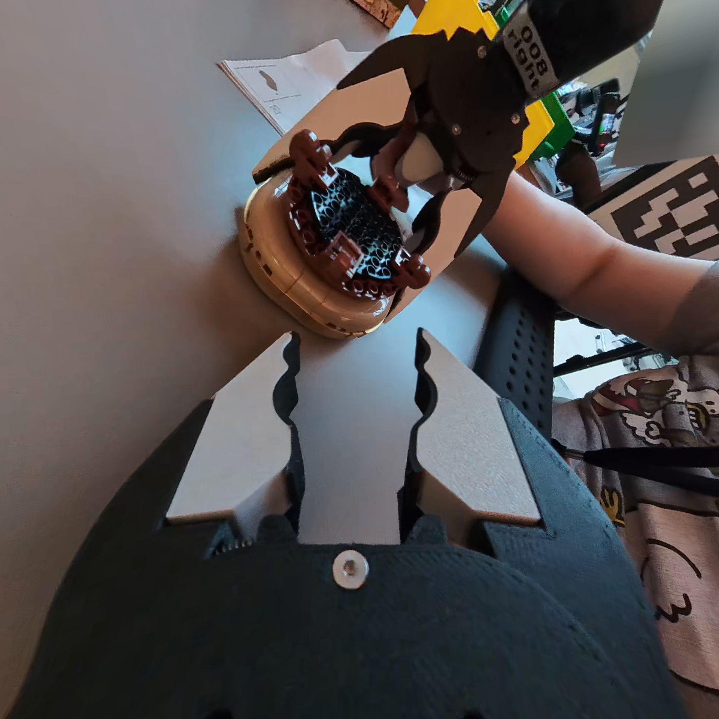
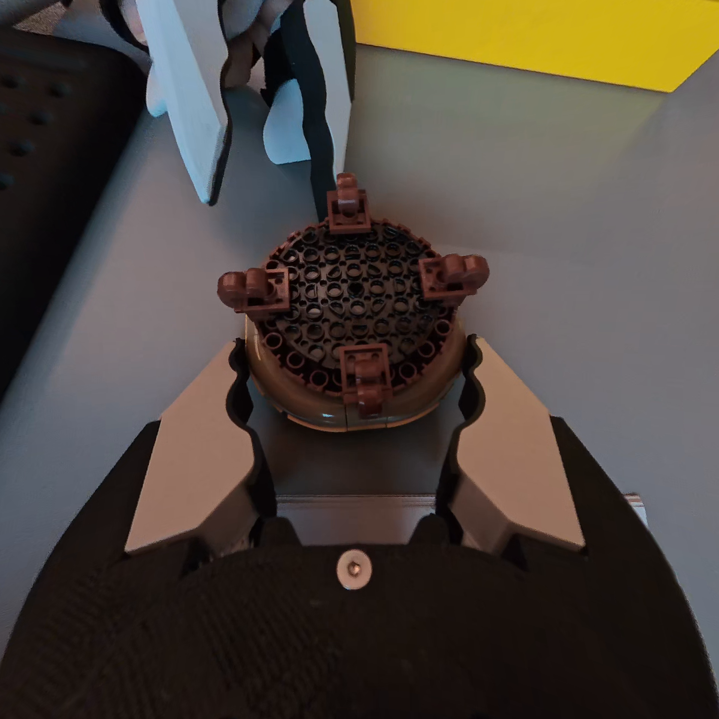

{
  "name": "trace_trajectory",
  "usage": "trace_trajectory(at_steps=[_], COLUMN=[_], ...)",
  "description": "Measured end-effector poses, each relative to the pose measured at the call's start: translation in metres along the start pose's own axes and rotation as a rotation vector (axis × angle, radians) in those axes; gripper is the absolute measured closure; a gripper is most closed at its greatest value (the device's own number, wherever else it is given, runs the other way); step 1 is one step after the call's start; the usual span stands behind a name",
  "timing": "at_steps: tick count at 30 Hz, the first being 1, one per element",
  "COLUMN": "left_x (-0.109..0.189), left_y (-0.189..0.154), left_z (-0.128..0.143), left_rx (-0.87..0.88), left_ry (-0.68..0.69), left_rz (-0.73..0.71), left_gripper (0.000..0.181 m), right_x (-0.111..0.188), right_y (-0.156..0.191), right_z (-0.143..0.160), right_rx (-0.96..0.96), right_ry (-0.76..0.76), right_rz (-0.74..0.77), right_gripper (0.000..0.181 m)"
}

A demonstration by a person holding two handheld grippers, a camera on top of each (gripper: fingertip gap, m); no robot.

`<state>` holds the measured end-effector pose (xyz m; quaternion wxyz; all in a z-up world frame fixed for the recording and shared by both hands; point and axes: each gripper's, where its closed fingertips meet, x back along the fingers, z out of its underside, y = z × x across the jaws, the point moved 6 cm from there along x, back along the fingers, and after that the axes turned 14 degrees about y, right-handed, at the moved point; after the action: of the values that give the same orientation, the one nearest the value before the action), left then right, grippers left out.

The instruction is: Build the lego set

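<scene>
A round lego build [image 2: 350, 295] sits on the grey table [image 2: 544, 272]: a tan domed body, a black studded round plate on top, and several brown clip pieces around its rim. My right gripper [image 2: 355, 342] straddles it, with one fingertip against each side of the tan body. In the left wrist view the build [image 1: 342, 225] lies just beyond my left gripper [image 1: 356, 338], which is open and empty, a short way in front of the tan body. The left gripper also shows in the right wrist view [image 2: 268, 194], behind the build.
A yellow box [image 2: 525, 39] stands at the back of the table. A white instruction booklet [image 1: 280, 81] lies behind the build. A black perforated seat [image 1: 517, 350] is beside the table edge. A person's forearm [image 1: 583, 249] reaches in from the right. About 15 cm separates my right fingertips from the black perforated seat [image 1: 517, 350].
</scene>
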<state>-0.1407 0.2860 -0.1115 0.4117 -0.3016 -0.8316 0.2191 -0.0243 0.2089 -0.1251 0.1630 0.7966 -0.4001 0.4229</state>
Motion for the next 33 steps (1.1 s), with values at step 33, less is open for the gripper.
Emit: trace_trajectory(at_steps=[33], left_x=[-0.032], left_y=[-0.005], left_z=[-0.001], left_rx=[-0.282], left_ry=[0.106], left_rz=[-0.649], left_gripper=[0.121], right_x=[0.006], right_y=[-0.006], right_z=[0.002], right_rx=[-0.168], right_ry=[-0.057], right_rz=[-0.213], right_gripper=[0.072])
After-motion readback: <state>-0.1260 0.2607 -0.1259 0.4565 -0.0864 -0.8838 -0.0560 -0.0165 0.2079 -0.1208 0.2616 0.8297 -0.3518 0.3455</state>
